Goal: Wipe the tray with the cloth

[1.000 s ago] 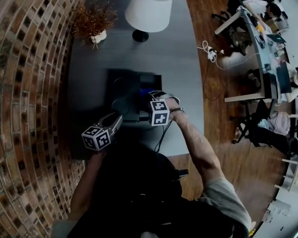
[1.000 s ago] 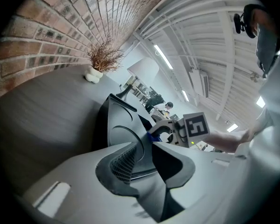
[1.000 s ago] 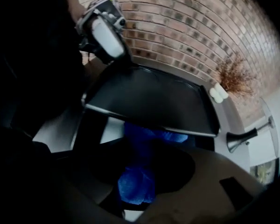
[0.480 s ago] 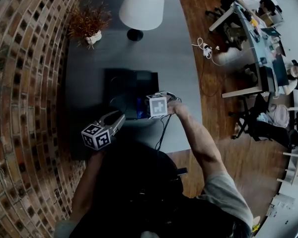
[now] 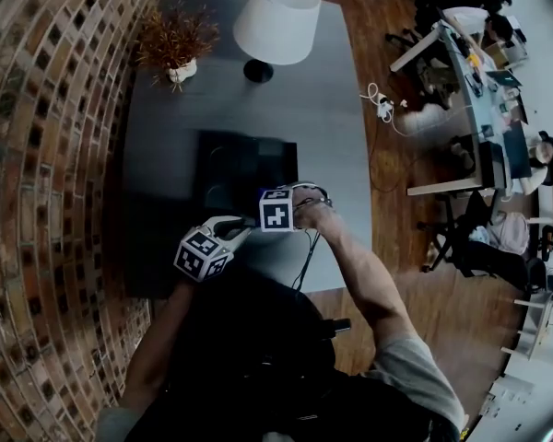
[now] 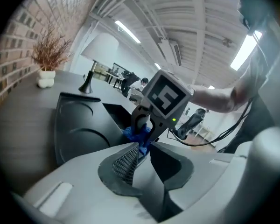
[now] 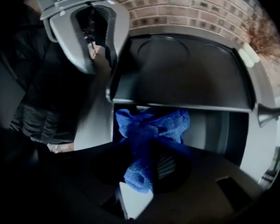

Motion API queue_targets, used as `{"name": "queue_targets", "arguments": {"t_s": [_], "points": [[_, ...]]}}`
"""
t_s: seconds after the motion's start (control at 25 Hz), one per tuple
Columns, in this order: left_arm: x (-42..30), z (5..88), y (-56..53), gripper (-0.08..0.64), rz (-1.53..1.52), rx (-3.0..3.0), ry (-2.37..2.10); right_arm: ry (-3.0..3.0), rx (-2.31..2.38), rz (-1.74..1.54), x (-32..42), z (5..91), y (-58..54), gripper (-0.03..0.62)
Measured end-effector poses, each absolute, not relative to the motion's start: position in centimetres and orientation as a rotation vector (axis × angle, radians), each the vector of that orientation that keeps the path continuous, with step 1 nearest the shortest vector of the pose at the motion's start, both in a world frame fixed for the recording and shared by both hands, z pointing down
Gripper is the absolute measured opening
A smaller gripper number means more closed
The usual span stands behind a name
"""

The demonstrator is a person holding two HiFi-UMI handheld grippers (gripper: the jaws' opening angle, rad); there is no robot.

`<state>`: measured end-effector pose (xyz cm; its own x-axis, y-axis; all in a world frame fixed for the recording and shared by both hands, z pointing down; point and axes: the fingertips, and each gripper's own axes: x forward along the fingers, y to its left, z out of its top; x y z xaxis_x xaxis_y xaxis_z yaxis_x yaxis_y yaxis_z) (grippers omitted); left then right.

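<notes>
A black compartmented tray point(image 5: 240, 155) lies on the dark grey table point(image 5: 341, 127). My right gripper point(image 5: 275, 212) points straight down over the tray's near edge. Its jaws have just been closing and are shut on a bunched blue cloth point(image 7: 149, 125), which hangs from the right gripper point(image 7: 148, 158) over a tray point(image 7: 186, 69) compartment. My left gripper point(image 5: 242, 227) sits just off the tray's near-left corner, close beside the right one. The left gripper point(image 6: 141, 149) has closed fully, with nothing between its jaws. The cloth point(image 6: 133, 134) and tray point(image 6: 74, 125) lie just beyond its tips.
A white-shaded lamp point(image 5: 276, 17) and a potted dried plant point(image 5: 173, 44) stand at the table's far end. A brick wall point(image 5: 37, 155) runs along the left. A cable point(image 5: 304, 247) trails from the right gripper over the table's near edge. Office desks point(image 5: 479, 81) stand to the right.
The right gripper has shifted left along the tray's near edge with the cloth. The left gripper has moved right toward it and rolled.
</notes>
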<state>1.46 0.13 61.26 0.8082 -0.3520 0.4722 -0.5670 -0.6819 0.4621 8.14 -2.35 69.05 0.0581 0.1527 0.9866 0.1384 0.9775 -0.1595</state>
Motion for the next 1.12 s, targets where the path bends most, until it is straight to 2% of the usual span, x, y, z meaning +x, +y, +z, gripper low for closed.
{"name": "queue_targets", "arguments": {"t_s": [0.16, 0.36, 0.64, 0.92, 1.12], "points": [[1.3, 60.7, -0.9, 0.08, 0.455, 2.393, -0.707, -1.602, 0.073, 0.027, 8.3, 68.9, -8.1, 0.13], [2.3, 61.2, 0.3, 0.078, 0.525, 2.387, -0.658, -1.633, 0.437, -0.137, 8.1, 68.3, -16.6, 0.13], [2.1, 61.7, 0.9, 0.078, 0.579, 2.423, -0.651, -1.616, 0.262, -0.582, 4.6, 68.7, -17.6, 0.129], [2.4, 61.3, 0.2, 0.078, 0.559, 2.414, -0.665, -1.514, 0.248, -0.134, 7.8, 68.8, -17.4, 0.127], [2.2, 61.6, 0.4, 0.078, 0.555, 2.412, -0.662, -1.498, 0.061, 0.143, 8.5, 69.1, -9.6, 0.126]]}}
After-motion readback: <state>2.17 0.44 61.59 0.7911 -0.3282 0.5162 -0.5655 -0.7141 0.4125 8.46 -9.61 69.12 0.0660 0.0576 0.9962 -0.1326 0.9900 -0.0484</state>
